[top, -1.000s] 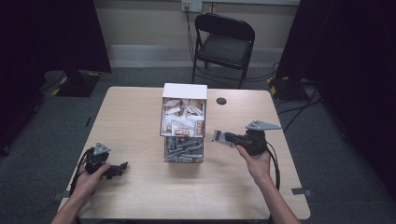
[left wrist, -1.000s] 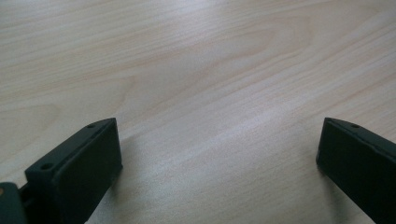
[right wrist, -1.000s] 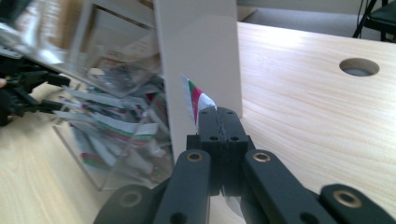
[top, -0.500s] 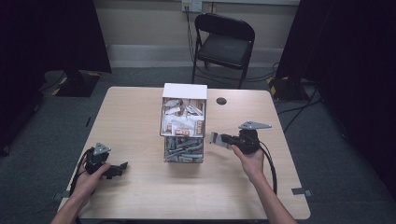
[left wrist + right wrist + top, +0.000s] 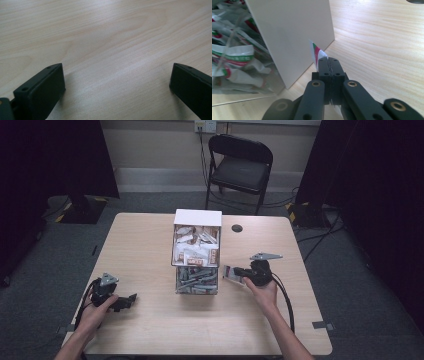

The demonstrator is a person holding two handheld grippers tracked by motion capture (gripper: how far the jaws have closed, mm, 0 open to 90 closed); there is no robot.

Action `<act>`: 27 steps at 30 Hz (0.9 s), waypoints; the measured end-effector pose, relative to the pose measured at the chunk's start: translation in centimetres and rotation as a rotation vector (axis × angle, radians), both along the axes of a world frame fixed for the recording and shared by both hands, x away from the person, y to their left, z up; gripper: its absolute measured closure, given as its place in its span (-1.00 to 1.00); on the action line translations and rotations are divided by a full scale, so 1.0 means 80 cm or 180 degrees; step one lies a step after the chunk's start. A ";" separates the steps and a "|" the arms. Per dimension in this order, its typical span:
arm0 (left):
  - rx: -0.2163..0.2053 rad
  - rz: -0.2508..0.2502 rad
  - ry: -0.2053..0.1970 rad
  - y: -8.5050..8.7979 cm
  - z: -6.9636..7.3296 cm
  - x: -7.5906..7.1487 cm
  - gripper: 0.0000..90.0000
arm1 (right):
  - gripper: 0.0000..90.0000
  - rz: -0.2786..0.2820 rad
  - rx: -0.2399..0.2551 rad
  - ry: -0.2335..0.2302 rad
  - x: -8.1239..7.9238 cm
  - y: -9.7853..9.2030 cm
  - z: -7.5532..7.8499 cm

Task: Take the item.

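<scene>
Packet (image 5: 315, 51), a small white sachet with red and green print, sat pinched between the fully closed jaws of our right gripper (image 5: 239, 274), poking out to the left of the jaw tips in the high view and standing on edge above them in the right gripper view. Against the frames from a second before, that gripper had come lower and a little nearer the tabletop (image 5: 150, 245), right beside the clear box (image 5: 196, 262) of like sachets at the middle of the table; we judged the packet already lifted out of the box and on its way to being set down on the bare wood to the box's right. The box's white side panel (image 5: 292, 37) stood just beside the packet, apart from it as far as we could tell, so any swing leftward risked a knock. Open wood ran from there to the right edge and the near right corner, with a small dark hole (image 5: 237, 228) toward the far edge. Our left gripper (image 5: 129, 299) rested near the near left corner, unmoved, its jaws spread wide over bare wood and holding nothing.
</scene>
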State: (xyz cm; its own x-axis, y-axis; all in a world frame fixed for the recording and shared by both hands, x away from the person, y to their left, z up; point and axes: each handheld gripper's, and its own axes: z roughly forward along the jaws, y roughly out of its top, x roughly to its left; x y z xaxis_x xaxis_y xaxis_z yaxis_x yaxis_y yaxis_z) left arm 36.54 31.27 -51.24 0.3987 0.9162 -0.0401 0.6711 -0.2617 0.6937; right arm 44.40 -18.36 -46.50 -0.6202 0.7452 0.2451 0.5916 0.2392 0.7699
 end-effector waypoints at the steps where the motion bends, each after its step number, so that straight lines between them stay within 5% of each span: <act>1: 0.0000 0.0000 -0.0001 0.000 0.000 0.000 -1.00 | 1.00 -0.0003 0.0014 0.0002 0.001 0.000 -0.002; 27: 0.0000 0.0000 -0.0001 0.000 0.000 0.000 -1.00 | 0.91 -0.0216 0.0023 -0.0026 0.021 -0.005 -0.016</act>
